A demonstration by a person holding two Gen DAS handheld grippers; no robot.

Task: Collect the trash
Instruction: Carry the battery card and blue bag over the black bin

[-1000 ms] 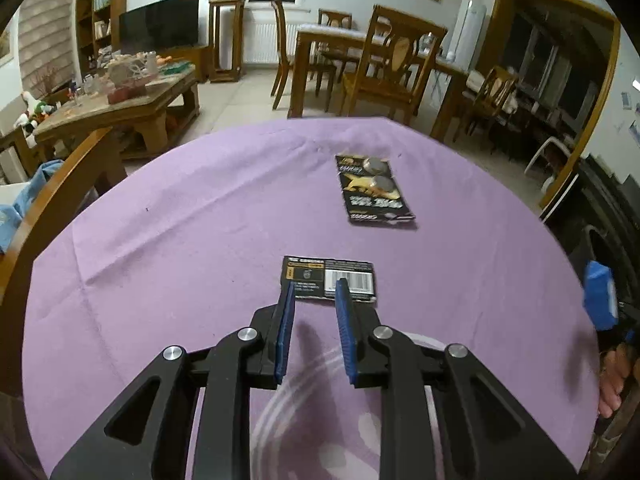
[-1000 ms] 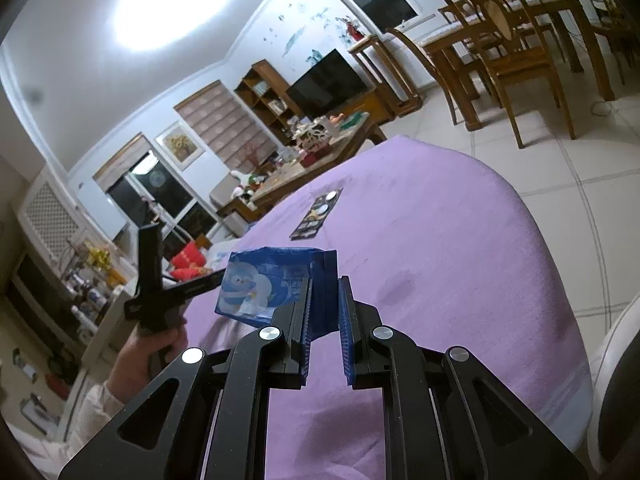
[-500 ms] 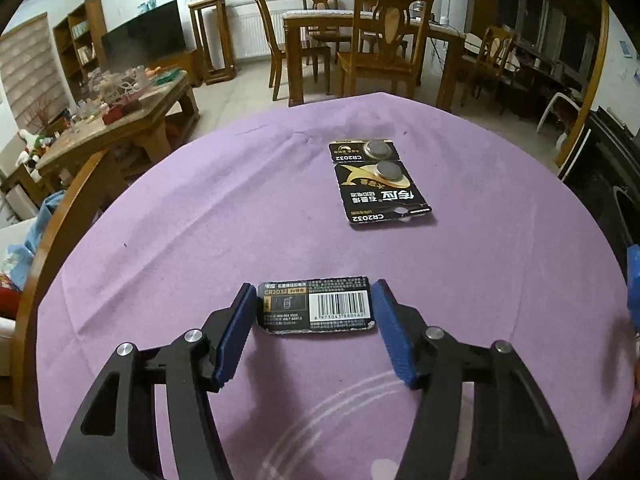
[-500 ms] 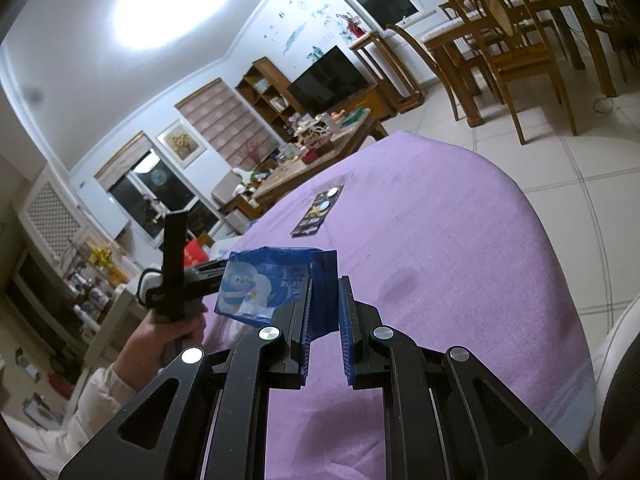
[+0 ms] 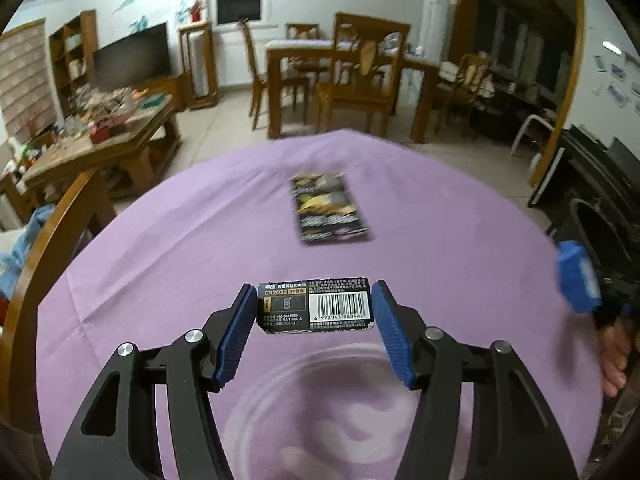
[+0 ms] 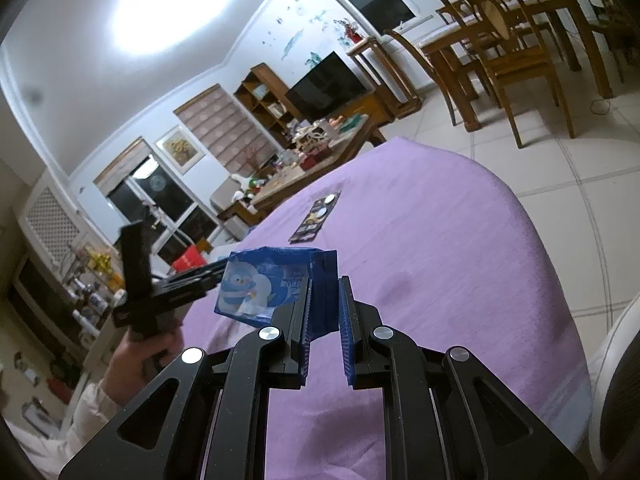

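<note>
A small black battery card with a barcode sits between the blue pads of my left gripper, which touch its two ends; it looks lifted off the purple tablecloth. A larger black and gold battery pack lies farther on; it also shows in the right wrist view. My right gripper is shut on a blue wrapper with a cartoon figure, held above the cloth. The wrapper also shows at the right edge of the left wrist view.
A wooden chair back curves along the table's left side. A cluttered coffee table and a dining set stand beyond. The left hand and its gripper are to the right gripper's left.
My left gripper opened from nearly shut, moved around the barcode card and now holds it by its ends, raised. The right gripper kept its grip on the blue wrapper.
</note>
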